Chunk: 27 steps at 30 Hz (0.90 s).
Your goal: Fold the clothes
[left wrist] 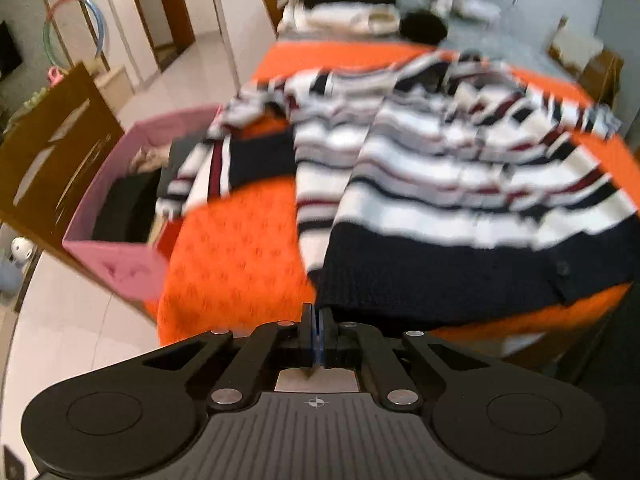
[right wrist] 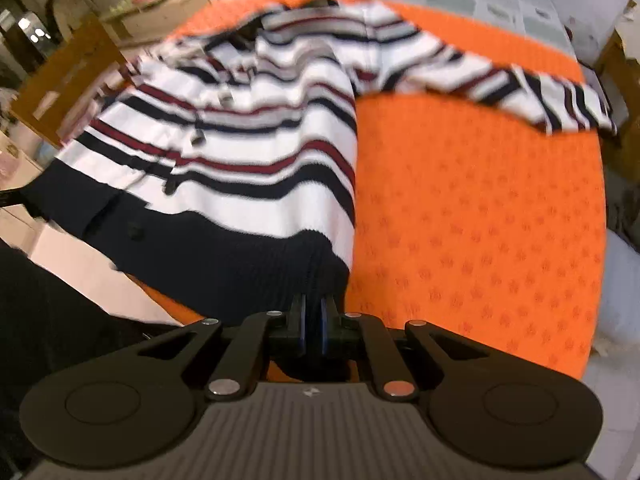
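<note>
Both tongs (left wrist: 318, 322) (right wrist: 313, 312) pinching striped cardigan (left wrist: 460, 184) hem, no legible txt

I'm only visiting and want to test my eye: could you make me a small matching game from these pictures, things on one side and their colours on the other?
Things:
1. cloth on the table
2. box beside the table
3. hem of the striped cardigan
4. hoop by the wall

Colours:
A. pink
B. blue, green and pink
C. orange
D. dark navy

Pairs: 1-C, 2-A, 3-D, 4-B
</note>
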Each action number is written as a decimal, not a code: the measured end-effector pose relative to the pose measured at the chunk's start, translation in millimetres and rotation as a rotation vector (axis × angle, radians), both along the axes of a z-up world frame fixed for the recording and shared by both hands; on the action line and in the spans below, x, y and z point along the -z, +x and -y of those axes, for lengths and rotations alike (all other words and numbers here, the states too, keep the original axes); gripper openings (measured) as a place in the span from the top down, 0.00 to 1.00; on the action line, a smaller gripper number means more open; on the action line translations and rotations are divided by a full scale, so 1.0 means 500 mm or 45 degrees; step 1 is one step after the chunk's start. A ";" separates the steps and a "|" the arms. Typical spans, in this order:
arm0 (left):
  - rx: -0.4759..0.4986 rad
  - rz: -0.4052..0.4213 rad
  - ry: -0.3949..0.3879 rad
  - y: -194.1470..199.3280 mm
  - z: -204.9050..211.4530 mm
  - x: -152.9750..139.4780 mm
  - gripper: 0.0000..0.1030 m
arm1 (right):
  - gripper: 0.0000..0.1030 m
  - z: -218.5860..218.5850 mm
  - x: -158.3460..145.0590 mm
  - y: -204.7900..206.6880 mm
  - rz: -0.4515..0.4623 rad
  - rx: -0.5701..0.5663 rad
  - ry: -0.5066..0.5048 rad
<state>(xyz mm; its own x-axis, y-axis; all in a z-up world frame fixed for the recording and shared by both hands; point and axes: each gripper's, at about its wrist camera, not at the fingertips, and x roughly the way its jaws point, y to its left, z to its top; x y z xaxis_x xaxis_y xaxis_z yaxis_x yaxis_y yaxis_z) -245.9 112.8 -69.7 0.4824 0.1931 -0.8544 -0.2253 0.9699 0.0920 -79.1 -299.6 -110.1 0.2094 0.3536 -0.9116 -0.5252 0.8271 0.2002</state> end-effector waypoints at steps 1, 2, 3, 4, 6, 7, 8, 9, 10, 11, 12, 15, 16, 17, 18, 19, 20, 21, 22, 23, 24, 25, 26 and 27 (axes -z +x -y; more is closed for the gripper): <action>-0.018 -0.005 -0.001 -0.004 -0.008 0.009 0.96 | 0.92 -0.001 0.015 -0.003 -0.010 0.002 -0.019; -0.027 -0.002 -0.010 -0.006 -0.014 0.011 0.96 | 0.92 -0.002 0.027 -0.004 -0.025 0.005 -0.024; -0.032 0.006 -0.005 -0.007 -0.019 0.008 0.96 | 0.92 -0.006 0.034 -0.004 -0.034 0.003 -0.023; -0.036 0.013 0.001 -0.007 -0.024 0.004 0.96 | 0.91 -0.010 0.039 -0.004 -0.040 -0.002 -0.023; -0.054 0.028 -0.006 -0.012 -0.036 -0.007 0.92 | 0.90 -0.021 0.038 -0.003 -0.040 -0.027 -0.027; -0.076 0.041 -0.023 -0.018 -0.042 -0.012 0.89 | 0.88 -0.027 0.034 -0.004 -0.039 -0.046 -0.032; -0.099 0.055 -0.040 -0.024 -0.049 -0.017 0.85 | 0.87 -0.031 0.029 -0.002 -0.034 -0.061 -0.043; -0.122 0.067 -0.051 -0.030 -0.055 -0.022 0.83 | 0.85 -0.033 0.022 -0.002 -0.021 -0.065 -0.048; -0.146 0.075 -0.048 -0.032 -0.056 -0.025 0.79 | 0.82 -0.034 0.014 0.000 -0.007 -0.069 -0.056; -0.171 0.083 -0.044 -0.033 -0.058 -0.028 0.76 | 0.81 -0.036 0.007 0.002 0.008 -0.074 -0.063; -0.193 0.091 -0.039 -0.034 -0.059 -0.030 0.75 | 0.79 -0.036 0.000 0.005 0.024 -0.077 -0.067; -0.213 0.114 0.015 -0.025 -0.056 -0.038 0.65 | 0.74 -0.037 -0.023 0.019 0.076 -0.098 -0.030; -0.208 0.118 0.040 -0.017 -0.056 -0.041 0.60 | 0.74 -0.039 -0.030 0.021 0.093 -0.109 -0.018; -0.200 0.121 0.065 -0.010 -0.056 -0.045 0.56 | 0.74 -0.043 -0.036 0.023 0.108 -0.120 -0.003; -0.173 0.124 0.081 -0.002 -0.058 -0.047 0.54 | 0.73 -0.048 -0.040 0.026 0.115 -0.126 0.016; -0.146 0.127 0.097 0.007 -0.060 -0.050 0.50 | 0.72 -0.054 -0.044 0.028 0.118 -0.128 0.035; -0.119 0.131 0.114 0.015 -0.062 -0.052 0.48 | 0.72 -0.060 -0.048 0.029 0.124 -0.128 0.051; -0.092 0.138 0.129 0.026 -0.068 -0.051 0.47 | 0.72 -0.068 -0.052 0.031 0.134 -0.127 0.062; -0.068 0.146 0.135 0.037 -0.075 -0.050 0.47 | 0.70 -0.075 -0.055 0.032 0.144 -0.125 0.072; -0.041 0.157 0.147 0.052 -0.083 -0.047 0.46 | 0.70 -0.084 -0.058 0.033 0.155 -0.120 0.082; -0.014 0.168 0.159 0.067 -0.092 -0.043 0.46 | 0.70 -0.096 -0.061 0.033 0.168 -0.106 0.089; 0.019 0.180 0.173 0.084 -0.101 -0.038 0.45 | 0.69 -0.107 -0.063 0.033 0.180 -0.091 0.096; 0.052 0.193 0.187 0.101 -0.109 -0.033 0.44 | 0.68 -0.118 -0.064 0.032 0.188 -0.073 0.101; 0.086 0.203 0.203 0.119 -0.116 -0.027 0.41 | 0.66 -0.132 -0.063 0.029 0.196 -0.055 0.104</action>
<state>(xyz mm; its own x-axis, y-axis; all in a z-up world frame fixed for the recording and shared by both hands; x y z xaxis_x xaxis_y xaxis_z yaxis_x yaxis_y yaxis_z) -186.6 170.9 -56.3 0.6254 0.2819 -0.7276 -0.1842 0.9595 0.2134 -64.6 -233.5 -78.8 0.3270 0.4372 -0.8378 -0.5894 0.7874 0.1808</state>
